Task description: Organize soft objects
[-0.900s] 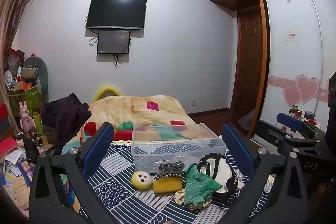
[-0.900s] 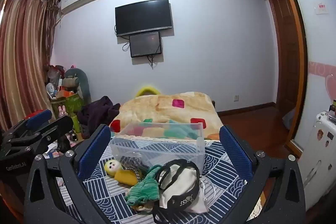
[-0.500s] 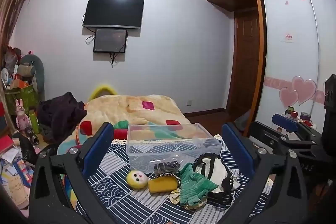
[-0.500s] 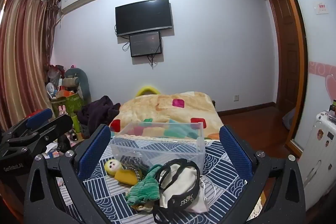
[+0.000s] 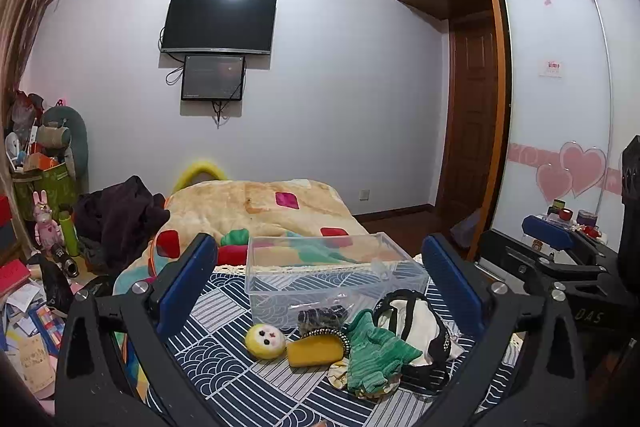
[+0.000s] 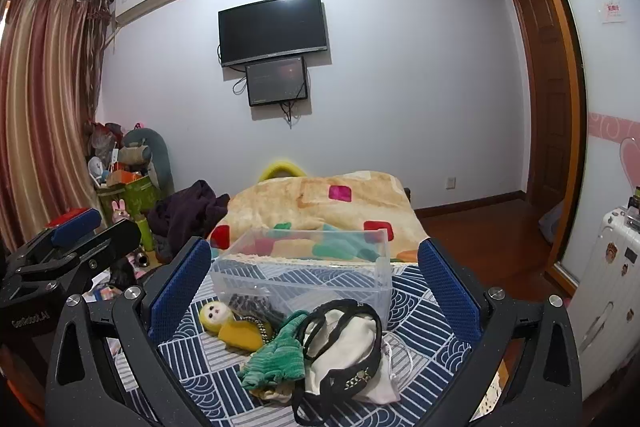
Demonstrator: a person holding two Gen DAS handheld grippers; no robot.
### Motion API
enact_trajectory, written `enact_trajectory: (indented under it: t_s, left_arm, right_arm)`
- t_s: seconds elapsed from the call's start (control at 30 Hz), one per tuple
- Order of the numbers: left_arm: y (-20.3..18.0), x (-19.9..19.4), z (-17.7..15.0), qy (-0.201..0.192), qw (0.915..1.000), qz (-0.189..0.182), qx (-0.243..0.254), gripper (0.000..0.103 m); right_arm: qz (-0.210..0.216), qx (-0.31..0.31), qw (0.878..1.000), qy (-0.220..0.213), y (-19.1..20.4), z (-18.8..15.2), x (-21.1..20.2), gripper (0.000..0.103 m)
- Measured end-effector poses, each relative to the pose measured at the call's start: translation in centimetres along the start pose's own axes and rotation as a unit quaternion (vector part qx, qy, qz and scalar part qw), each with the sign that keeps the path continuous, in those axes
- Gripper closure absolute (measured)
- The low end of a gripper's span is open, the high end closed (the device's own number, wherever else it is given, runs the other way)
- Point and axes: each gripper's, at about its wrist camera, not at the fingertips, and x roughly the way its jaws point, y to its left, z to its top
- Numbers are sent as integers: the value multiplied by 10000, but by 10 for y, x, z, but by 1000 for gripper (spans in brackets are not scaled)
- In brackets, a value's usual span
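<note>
Clear, thin-walled plastic forms the one rectangular storage bin (image 5: pixel 332 275) in front of you; it stands open-topped on a bed cover (image 5: pixel 224 359) printed with navy and white wave and stripe patches. You cannot tell whether anything lies inside it: the dark shapes seen through its walls may lie behind.

Just in front of the bin lies one heap of soft objects, touching one another:
- One yellow plush doll (image 5: pixel 266 341) with a round pale face, lying on its side at the left end of the heap.
- One green ribbed knit piece (image 5: pixel 374 351), crumpled, beside the doll.
- One cream fabric pouch (image 6: pixel 348 351) with a black strap looped around it and a studded black band along its lower edge, at the right end.
- One dark patterned item (image 5: pixel 322 317), partly hidden between the doll and the bin wall.

Your left gripper (image 5: pixel 320 283) hovers short of the heap with its two blue, textured fingers (image 5: pixel 188 279) spread wide and nothing between them. Your right gripper (image 6: pixel 316 291) is likewise spread wide and empty, its two blue fingers (image 6: pixel 446 287) framing the bin and heap from farther right.

Beyond the bin a fleecy tan blanket (image 5: pixel 256 207) with coloured squares covers the bed.
</note>
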Motion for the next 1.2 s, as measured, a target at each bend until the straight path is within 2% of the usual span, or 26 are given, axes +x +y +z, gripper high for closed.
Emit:
enact_trajectory:
  t_s: [1.2]
  left_arm:
    - [0,-1,-2,32,10000,-12,-16,0]
  right_arm:
    - [5,-4,10000,10,0,1,-3,0]
